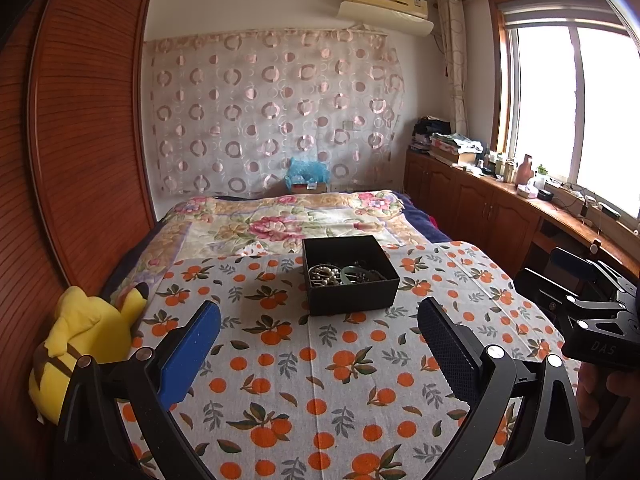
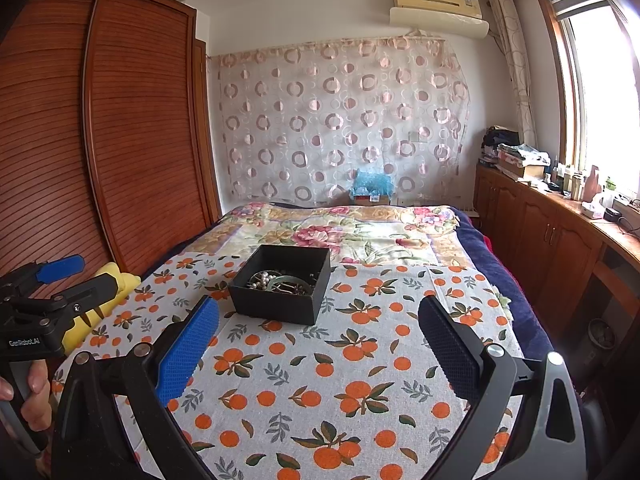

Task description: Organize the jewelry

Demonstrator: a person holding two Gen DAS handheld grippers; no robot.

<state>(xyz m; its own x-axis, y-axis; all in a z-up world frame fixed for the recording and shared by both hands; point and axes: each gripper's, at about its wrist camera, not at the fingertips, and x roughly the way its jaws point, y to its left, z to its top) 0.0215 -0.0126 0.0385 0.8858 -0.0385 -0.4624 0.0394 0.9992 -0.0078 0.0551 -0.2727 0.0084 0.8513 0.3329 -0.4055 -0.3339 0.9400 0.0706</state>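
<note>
A black open box (image 1: 352, 280) stands on the orange-print cloth (image 1: 320, 380) on the bed. It holds a tangle of jewelry (image 1: 340, 274): pearl beads, a green bangle, dark chains. It also shows in the right wrist view (image 2: 280, 288), with the jewelry (image 2: 280, 280) inside. My left gripper (image 1: 318, 336) is open and empty, a short way in front of the box. My right gripper (image 2: 318, 334) is open and empty, in front of the box and to its right. Each gripper shows at the edge of the other's view, the right gripper (image 1: 592, 304) and the left gripper (image 2: 48, 292).
A yellow plush toy (image 1: 80, 344) lies at the cloth's left edge against the wooden wardrobe (image 1: 80, 120). A floral quilt (image 1: 280, 216) covers the bed beyond the box. Wooden cabinets (image 2: 540, 232) with clutter run along the right under the window.
</note>
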